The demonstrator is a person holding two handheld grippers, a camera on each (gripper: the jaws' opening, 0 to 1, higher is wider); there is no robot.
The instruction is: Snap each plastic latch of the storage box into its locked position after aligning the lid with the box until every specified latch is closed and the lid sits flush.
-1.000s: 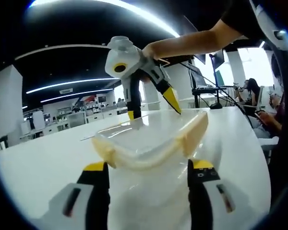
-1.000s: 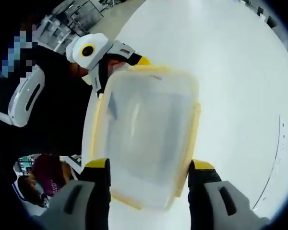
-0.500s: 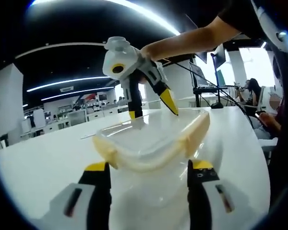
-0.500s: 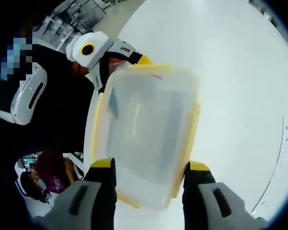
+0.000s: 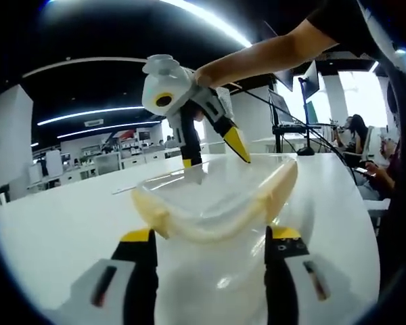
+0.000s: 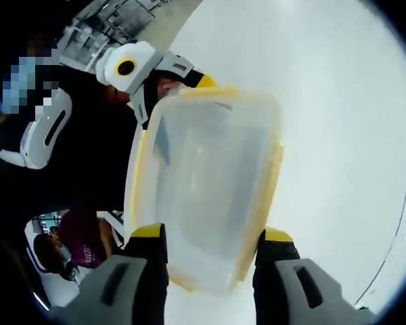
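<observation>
Centrally, in the right gripper view, the storage box with its translucent lid and yellow latches runs its long axis from 6 to 12 o'clock over the white table; the right gripper has its jaws apart, flanking the near end. Seen from the left gripper view, the box lies ahead of the left gripper, jaws apart; the right gripper meets the far rim at 12 o'clock
</observation>
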